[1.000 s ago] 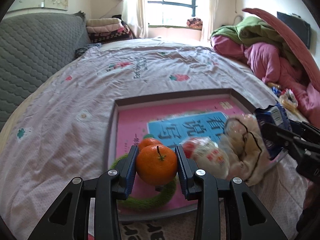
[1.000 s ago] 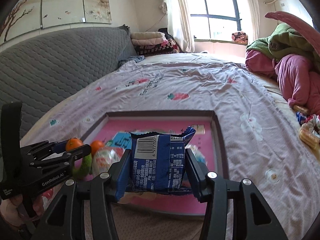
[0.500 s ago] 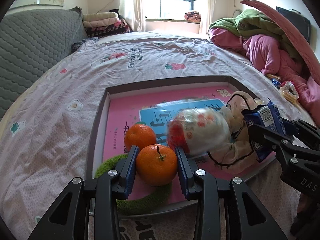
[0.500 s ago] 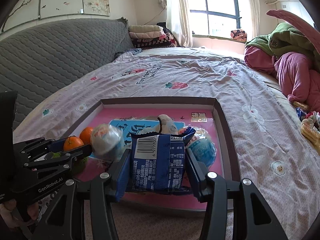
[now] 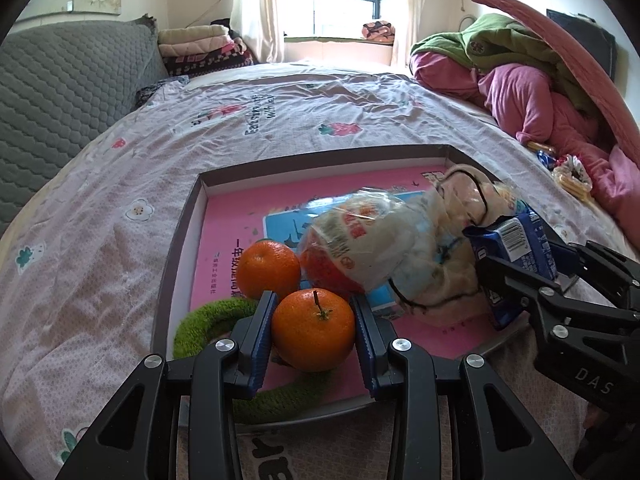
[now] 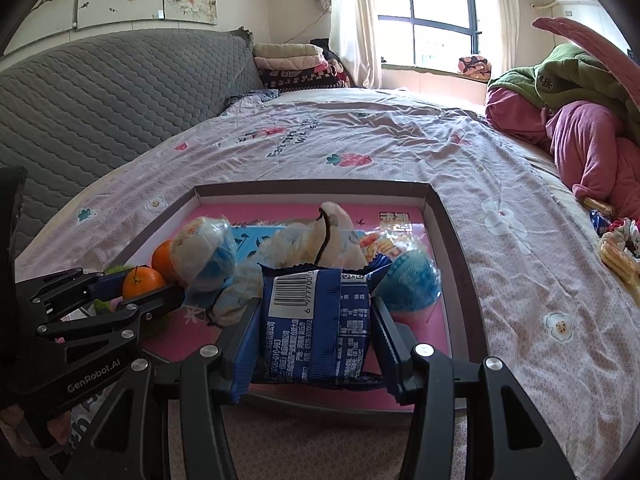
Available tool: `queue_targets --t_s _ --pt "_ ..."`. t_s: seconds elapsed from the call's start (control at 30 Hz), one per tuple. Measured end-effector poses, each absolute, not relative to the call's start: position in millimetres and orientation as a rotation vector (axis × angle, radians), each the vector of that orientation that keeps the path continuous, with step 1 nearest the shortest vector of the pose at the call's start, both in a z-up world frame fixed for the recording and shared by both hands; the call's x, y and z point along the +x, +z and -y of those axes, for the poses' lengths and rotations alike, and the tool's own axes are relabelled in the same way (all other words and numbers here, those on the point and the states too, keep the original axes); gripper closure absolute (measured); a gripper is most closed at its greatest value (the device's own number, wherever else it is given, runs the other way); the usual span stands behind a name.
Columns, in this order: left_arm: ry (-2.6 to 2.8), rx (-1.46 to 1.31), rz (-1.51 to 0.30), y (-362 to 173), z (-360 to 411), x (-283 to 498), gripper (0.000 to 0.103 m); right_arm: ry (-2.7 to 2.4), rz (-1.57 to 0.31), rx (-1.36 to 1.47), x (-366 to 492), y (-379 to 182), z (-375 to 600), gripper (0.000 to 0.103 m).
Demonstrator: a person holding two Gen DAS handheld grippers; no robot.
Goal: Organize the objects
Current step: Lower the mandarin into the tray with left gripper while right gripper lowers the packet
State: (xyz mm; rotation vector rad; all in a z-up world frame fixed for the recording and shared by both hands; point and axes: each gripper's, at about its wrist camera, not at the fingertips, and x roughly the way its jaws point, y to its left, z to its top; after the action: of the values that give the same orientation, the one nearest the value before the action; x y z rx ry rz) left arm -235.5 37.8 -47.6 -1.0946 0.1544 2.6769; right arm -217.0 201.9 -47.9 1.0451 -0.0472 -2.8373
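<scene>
A shallow pink-bottomed tray (image 5: pixel 182 232) lies on the bed. My left gripper (image 5: pixel 314 330) is shut on an orange (image 5: pixel 313 329) over the tray's near left corner, above a green fuzzy ring (image 5: pixel 208 320). A second orange (image 5: pixel 267 268), a clear-wrapped snack ball (image 5: pixel 352 248) and a cream plush toy (image 5: pixel 452 240) lie in the tray. My right gripper (image 6: pixel 314 320) is shut on a blue snack packet (image 6: pixel 314 320) over the tray's near edge (image 6: pixel 460 248). A blue-wrapped ball (image 6: pixel 412 286) lies behind the packet.
The bed has a pink floral sheet (image 5: pixel 100 248). A grey quilted headboard (image 6: pixel 100 92) runs along the left. Pink and green bedding (image 5: pixel 532 92) is heaped at the right, with loose snacks (image 6: pixel 616 256) beside it. Folded blankets (image 6: pixel 296 64) sit under the window.
Both grippers have moved forward over the tray, each still holding its item. The clear-wrapped snack ball has shifted left in the tray, beside the second orange.
</scene>
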Motion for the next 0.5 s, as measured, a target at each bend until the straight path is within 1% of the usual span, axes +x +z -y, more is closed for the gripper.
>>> queue_targets --t_s 0.13,0.3,0.5 --pt "2.678 -1.086 -0.18 -48.6 -43.5 -231.8 0.065 -2.836 0.06 1.065 -216.0 -50.4 -203.4 0.051" --pt "2.688 -1.093 -0.157 -49.7 -43.1 -230.0 0.065 -2.83 0.09 1.094 -215.4 -53.8 -206.4 0.051" --pt "2.697 -1.095 -0.15 -49.6 -42.4 -227.1 0.065 -2.822 0.085 1.096 -212.6 -53.6 -204.8 0.051"
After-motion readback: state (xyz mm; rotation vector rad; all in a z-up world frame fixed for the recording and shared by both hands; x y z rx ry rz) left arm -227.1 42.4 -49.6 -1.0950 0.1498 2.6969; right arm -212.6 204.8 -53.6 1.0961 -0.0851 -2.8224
